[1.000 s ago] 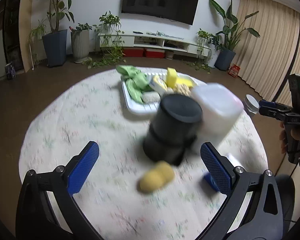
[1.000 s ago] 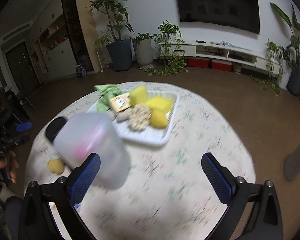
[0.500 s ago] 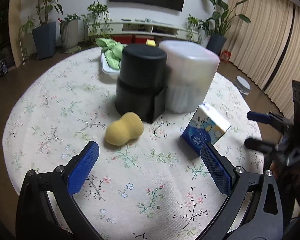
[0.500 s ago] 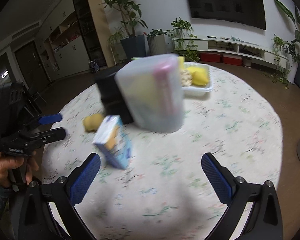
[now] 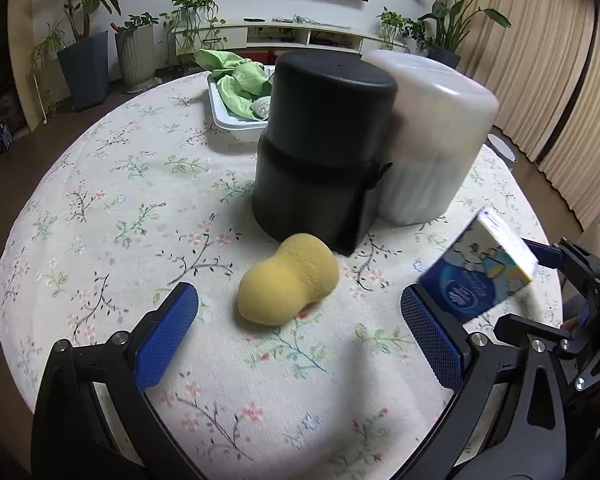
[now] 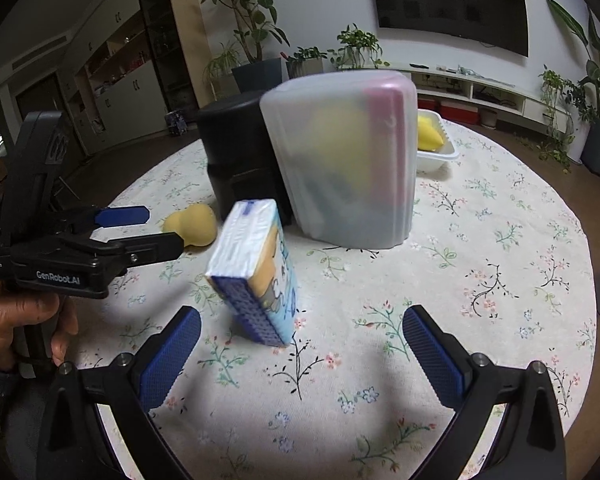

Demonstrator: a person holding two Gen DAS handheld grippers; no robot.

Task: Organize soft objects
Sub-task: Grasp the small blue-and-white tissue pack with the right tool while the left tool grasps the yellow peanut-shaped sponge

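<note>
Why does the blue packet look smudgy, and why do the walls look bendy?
In the left wrist view the blue tissue packet is smeared by motion blur, while the yellow sponge looks fairly sharp. In the right wrist view the frosted container is soft and blurred. In both views the fisheye lens curves the walls and darkens the picture corners.

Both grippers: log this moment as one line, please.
left gripper: open, facing yellow sponge | right gripper: open, facing tissue pack | both items on table
</note>
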